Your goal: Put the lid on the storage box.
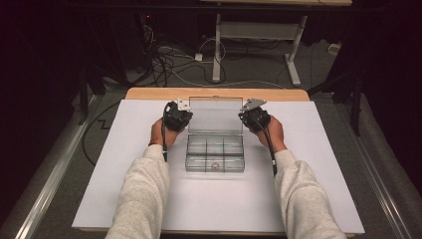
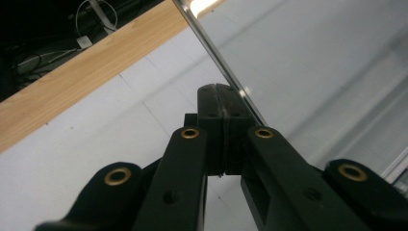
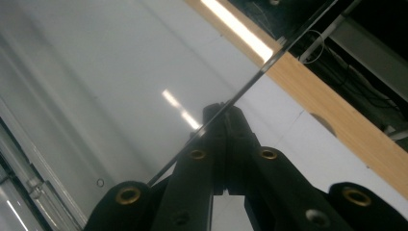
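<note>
My left claw (image 2: pixel 222 103) is clamped flat, pads together, with the lid's (image 1: pixel 215 115) left edge running past its tip at mid-frame in the left gripper view. It looks pinched on that edge, though the pads are so tight I cannot swear plastic lies between them. My right claw (image 3: pixel 222 115) is clamped the same way, the lid's right edge crossing its tip at centre frame.

In the high view both claws sit just above centre, left claw (image 1: pixel 177 117) and right claw (image 1: pixel 255 118), on either side of the clear lid, which stands up from the back of the box (image 1: pixel 215 154). The box rests mid-frame on the white sheet (image 1: pixel 298 199); a small ring (image 1: pixel 215 166) lies in a front compartment.

What could go wrong, as I judge it: the thin, slick edge could slip from a pad, and the lid would drop. If I pull my two hands unevenly, the lid twists at its hinge, or the light box skids or tips and the ring jumps out.

Around me there is bare sheet, and the wooden table (image 1: pixel 149 93) edge beyond the lid. Cables (image 1: pixel 164 59) and a stand (image 1: pixel 217 55) sit on the floor in the upper frame. Nothing blocks either hand.
</note>
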